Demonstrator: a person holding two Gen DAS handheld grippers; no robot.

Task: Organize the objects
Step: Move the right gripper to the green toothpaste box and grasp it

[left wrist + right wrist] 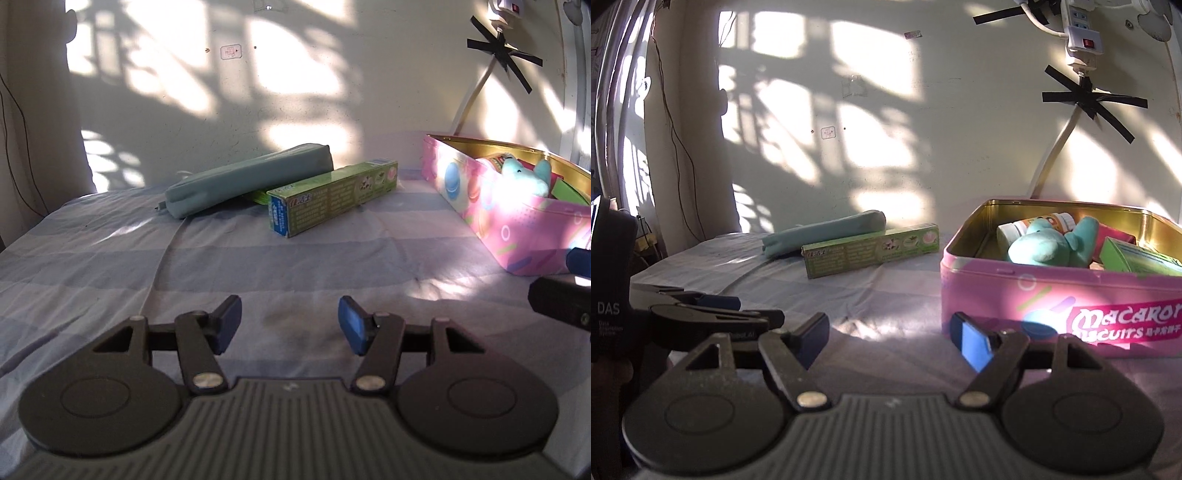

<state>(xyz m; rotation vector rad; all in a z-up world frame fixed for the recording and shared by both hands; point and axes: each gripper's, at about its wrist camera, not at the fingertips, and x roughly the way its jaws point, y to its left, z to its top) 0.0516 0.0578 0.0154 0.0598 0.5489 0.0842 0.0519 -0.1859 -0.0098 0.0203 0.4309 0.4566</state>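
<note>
Lettering jumps out on the pink tin [1060,295]: "Macaron" over "Biscuits", white on magenta, with smaller characters too fine to read. The tin sits at the bed's [110,258] right edge, lid off, holding a teal plush [1052,243], a bottle [1015,230] and a green carton [1134,258]. Near the far edge lies a green box [332,195] with Chinese print, blue end cap toward us, its far side tucked under a teal pouch [247,181]. Left gripper [290,325] spread, nothing between the pads. Right gripper [890,339] spread too, empty, hovering beside the tin.
</note>
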